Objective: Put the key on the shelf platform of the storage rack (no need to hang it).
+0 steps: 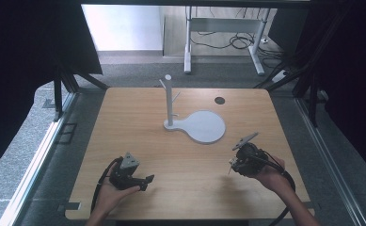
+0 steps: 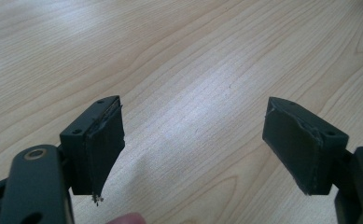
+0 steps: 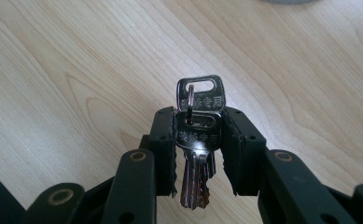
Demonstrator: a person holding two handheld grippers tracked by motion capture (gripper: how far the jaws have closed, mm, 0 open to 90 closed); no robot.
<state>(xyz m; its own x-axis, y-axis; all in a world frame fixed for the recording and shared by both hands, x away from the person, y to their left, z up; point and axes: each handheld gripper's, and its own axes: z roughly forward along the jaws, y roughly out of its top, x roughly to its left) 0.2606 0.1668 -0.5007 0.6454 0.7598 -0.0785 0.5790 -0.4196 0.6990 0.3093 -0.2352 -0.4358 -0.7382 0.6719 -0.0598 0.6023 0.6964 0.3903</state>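
**Keys clamped at the near right of the table**

Across the wooden table (image 1: 138, 117), bare room lies all round the white peg stand (image 1: 169, 101) and its round base (image 1: 204, 127). Left gripper (image 1: 145, 180) rests near the front edge, jaws wide apart, nothing between. Right gripper (image 3: 198, 140) pinches a bunch of keys (image 3: 199, 135); their blades are partly hidden behind one another, and from above the keys are too small to make out.
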